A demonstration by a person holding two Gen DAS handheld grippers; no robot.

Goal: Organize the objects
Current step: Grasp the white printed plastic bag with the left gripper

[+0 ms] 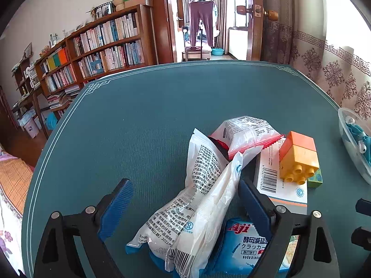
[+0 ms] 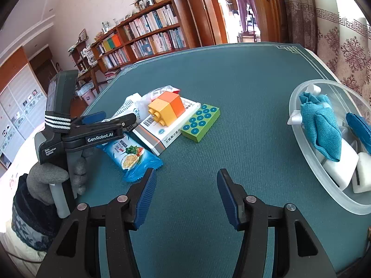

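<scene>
Both wide open, the left gripper straddles the light, crinkly, slippery white packet, best pinched mid-body; right gripper empty.

The tabletop is covered in a teal textured mat with a thin white border line and fret corners. On its left part lie a blue cracker packet, a white medicine box with a yellow and orange toy block on it, and a green dotted box touching the medicine box's right side. White plastic bags lie just left of the medicine box. A clear plastic bowl sits at the right edge, well apart from them.
</scene>
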